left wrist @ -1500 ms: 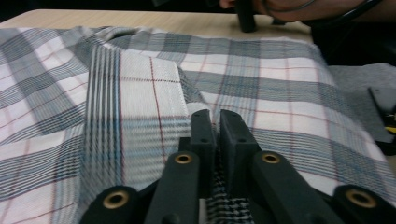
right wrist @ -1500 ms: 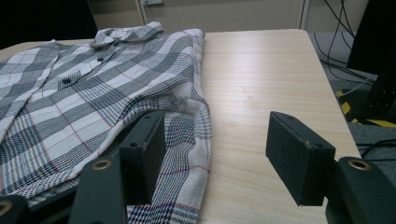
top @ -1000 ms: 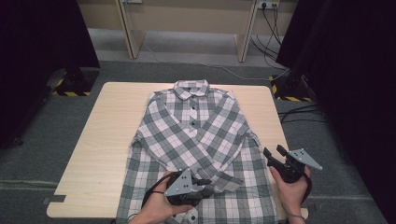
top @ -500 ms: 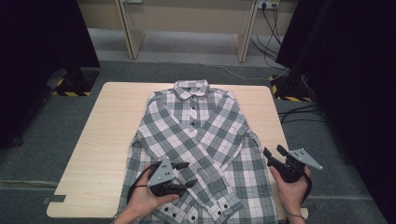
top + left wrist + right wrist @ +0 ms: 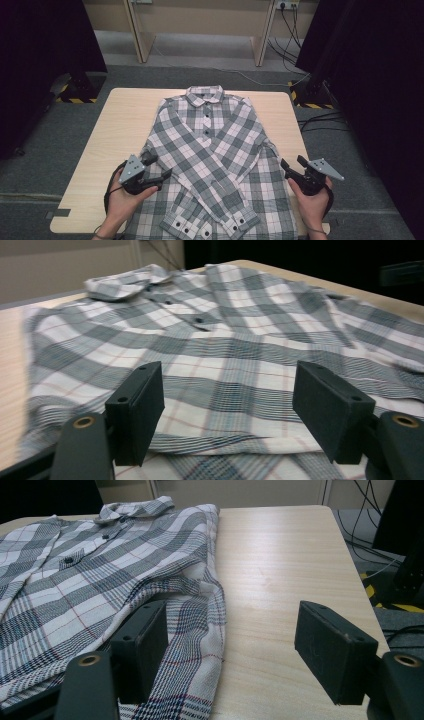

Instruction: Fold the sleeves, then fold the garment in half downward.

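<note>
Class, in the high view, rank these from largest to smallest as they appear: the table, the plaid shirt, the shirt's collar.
1. table
2. plaid shirt
3. collar

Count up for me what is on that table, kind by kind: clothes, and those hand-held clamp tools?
Shirts: 1, a plaid shirt lying flat, buttoned, both sleeves folded across its front.
Grippers: 2, the left gripper over the shirt's left edge and the right gripper at its right edge, both open and holding nothing.
Total: 3
</note>
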The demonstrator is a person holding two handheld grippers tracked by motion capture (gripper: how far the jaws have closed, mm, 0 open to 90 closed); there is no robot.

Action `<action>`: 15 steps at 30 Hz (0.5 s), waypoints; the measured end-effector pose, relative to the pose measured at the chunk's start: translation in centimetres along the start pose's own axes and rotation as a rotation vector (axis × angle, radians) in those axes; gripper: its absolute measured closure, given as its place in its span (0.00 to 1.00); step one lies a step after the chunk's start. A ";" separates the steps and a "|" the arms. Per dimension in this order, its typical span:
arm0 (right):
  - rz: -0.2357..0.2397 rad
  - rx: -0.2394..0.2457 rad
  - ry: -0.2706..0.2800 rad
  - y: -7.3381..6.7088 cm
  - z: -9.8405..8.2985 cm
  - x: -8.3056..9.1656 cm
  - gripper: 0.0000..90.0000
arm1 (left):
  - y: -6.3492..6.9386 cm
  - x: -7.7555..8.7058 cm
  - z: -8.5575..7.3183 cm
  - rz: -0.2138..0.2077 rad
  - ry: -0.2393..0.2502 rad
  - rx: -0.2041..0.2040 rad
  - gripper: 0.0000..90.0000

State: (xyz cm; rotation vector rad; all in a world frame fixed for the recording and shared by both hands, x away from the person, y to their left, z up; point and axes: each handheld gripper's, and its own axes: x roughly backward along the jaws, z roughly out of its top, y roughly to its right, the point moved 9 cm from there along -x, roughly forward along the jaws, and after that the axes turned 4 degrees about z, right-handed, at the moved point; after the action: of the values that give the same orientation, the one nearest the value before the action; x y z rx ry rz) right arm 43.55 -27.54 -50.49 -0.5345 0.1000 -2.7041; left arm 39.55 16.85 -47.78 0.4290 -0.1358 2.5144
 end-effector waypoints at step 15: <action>0.017 0.026 -0.037 -0.6 0.5 -0.5 0.31 | -4.3 0.7 -1.8 0.110 -0.079 0.026 0.32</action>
State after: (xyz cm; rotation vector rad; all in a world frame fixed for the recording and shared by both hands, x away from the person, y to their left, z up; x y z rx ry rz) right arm 43.92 -26.78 -50.14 -0.5724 0.0590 -2.6738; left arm 40.90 21.18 -49.26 0.5457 -0.1611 2.6103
